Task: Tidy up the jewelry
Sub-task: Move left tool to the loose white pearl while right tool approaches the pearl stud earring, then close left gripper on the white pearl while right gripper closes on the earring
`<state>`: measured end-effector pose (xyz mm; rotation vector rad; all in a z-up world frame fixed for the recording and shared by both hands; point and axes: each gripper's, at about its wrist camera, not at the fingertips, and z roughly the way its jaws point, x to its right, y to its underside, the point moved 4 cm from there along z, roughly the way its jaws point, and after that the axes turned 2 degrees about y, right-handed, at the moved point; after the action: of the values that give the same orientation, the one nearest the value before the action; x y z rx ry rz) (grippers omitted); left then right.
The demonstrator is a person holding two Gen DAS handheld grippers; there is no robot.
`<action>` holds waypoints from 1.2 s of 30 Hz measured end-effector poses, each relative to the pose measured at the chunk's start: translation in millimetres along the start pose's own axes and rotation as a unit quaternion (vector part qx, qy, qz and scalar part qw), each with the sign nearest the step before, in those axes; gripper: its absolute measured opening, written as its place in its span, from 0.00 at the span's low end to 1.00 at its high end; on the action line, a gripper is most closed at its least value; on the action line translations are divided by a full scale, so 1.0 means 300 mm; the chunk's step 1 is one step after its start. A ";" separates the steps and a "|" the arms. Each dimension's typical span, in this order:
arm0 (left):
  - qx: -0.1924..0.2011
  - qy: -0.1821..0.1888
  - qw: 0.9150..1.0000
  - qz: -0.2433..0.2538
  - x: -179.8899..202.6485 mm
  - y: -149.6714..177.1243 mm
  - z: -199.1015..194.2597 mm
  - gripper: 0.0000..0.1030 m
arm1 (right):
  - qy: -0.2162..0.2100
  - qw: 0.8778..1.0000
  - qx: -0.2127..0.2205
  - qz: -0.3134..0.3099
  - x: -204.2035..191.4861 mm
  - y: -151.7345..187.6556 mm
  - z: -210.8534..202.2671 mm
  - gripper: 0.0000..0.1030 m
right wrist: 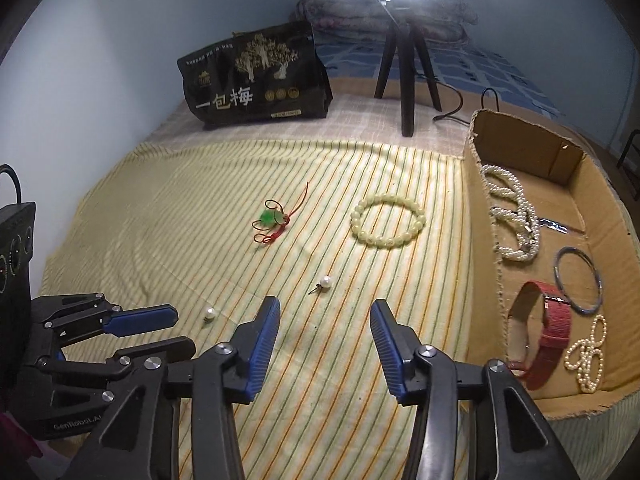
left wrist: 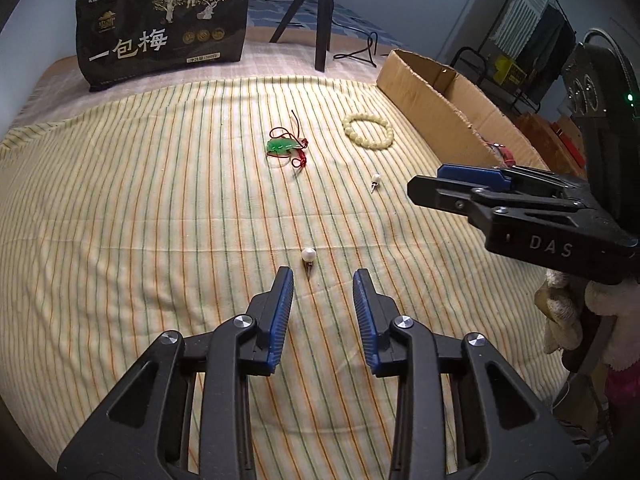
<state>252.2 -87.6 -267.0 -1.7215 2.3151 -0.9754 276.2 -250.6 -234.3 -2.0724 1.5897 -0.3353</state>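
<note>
The left gripper [left wrist: 322, 286] is held with its blue-padded fingers [left wrist: 282, 304] spread wide and empty; a white pearl stud earring [left wrist: 308, 255] is seen on the yellow striped cloth [left wrist: 140, 200] just beyond the fingertips. The right gripper [right wrist: 324, 312] is likewise spread wide and empty, a second pearl stud earring [right wrist: 325, 282] lying just ahead. An open cardboard box [right wrist: 484, 248] is placed right of those fingers.

Far ahead of the tool, a black snack bag [right wrist: 256, 80] with gold trees stands on the bed. Right of it, black tripod legs [right wrist: 406, 72] rise toward a bright lamp. A yellow striped cloth [left wrist: 140, 208] spreads directly beneath.
</note>
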 end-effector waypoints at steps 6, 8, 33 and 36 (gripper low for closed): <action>0.000 -0.003 1.000 0.005 0.001 -0.007 0.026 0.30 | -0.003 1.000 -0.006 0.002 -0.002 -0.008 0.040 0.40; 0.001 -0.005 1.000 0.006 -0.002 -0.008 0.031 0.30 | -0.005 1.000 -0.007 0.002 -0.006 -0.013 0.053 0.38; 0.004 -0.031 0.999 0.008 -0.036 -0.023 0.082 0.07 | 0.007 0.999 -0.029 -0.019 -0.031 -0.045 0.162 0.08; 0.005 -0.029 1.000 0.003 -0.044 -0.025 0.079 0.07 | 0.005 0.999 -0.031 -0.016 -0.027 -0.045 0.159 0.08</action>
<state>273.4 -87.4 -285.6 -1.7154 2.2750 -0.9224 308.0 -228.8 -266.7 -2.1469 1.5942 -0.3129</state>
